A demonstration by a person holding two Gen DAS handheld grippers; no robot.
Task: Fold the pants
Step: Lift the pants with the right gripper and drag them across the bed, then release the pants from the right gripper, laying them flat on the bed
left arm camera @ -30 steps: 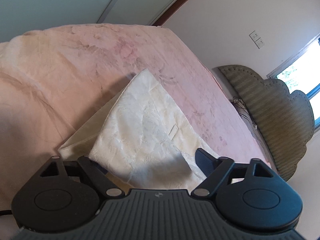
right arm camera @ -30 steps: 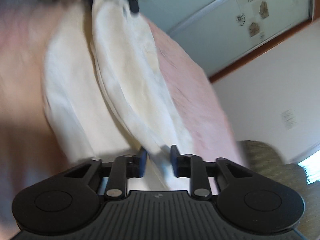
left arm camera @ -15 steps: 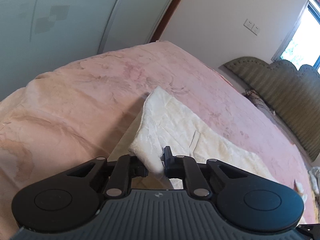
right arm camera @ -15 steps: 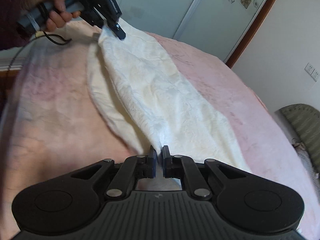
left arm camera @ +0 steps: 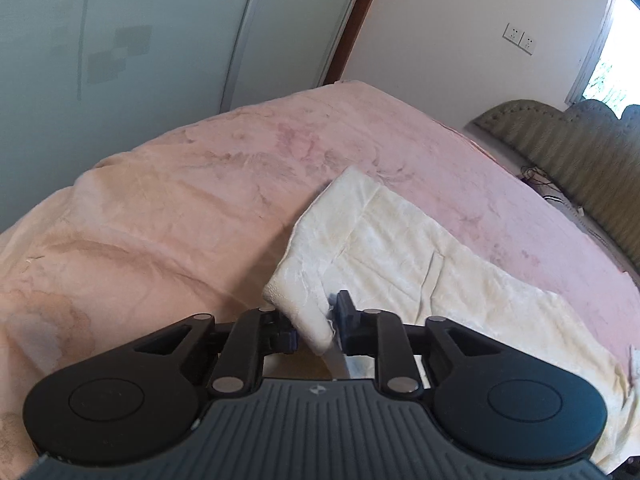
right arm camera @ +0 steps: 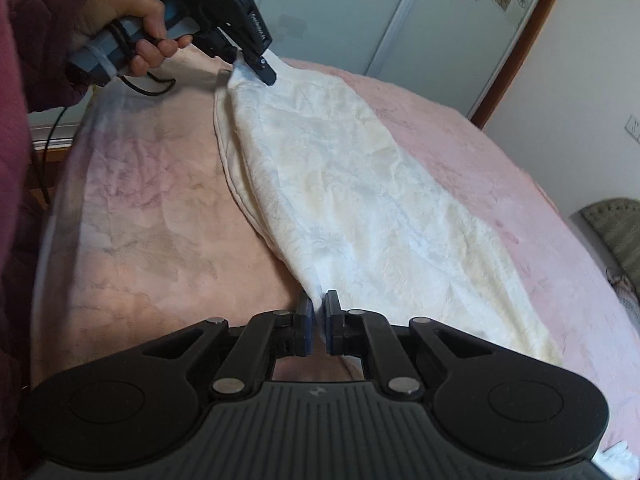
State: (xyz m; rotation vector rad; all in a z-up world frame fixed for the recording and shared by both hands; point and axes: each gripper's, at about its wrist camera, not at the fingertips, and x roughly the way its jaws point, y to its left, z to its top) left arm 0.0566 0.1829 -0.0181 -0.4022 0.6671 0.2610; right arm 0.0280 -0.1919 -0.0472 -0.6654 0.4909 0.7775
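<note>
Cream-white pants (right arm camera: pixel 360 200) lie stretched on a pink blanket; they also show in the left wrist view (left arm camera: pixel 400 248). My left gripper (left arm camera: pixel 316 328) is shut on a thick folded corner of the pants and holds it raised above the blanket. It also shows in the right wrist view (right arm camera: pixel 256 68), at the far end of the cloth, in a hand. My right gripper (right arm camera: pixel 317 322) is shut on the near edge of the pants. The cloth hangs taut between the two grippers.
The pink blanket (left arm camera: pixel 180 208) covers a wide bed. A padded olive headboard (left arm camera: pixel 580 152) stands at the right. Sliding wardrobe doors (right arm camera: pixel 360 12) stand behind the bed. The person's arm in a dark red sleeve (right arm camera: pixel 24 80) is at the left.
My left gripper closed on the pants corner and lifted it. My right gripper tightened on the near edge, and the cloth pulled taut between them.
</note>
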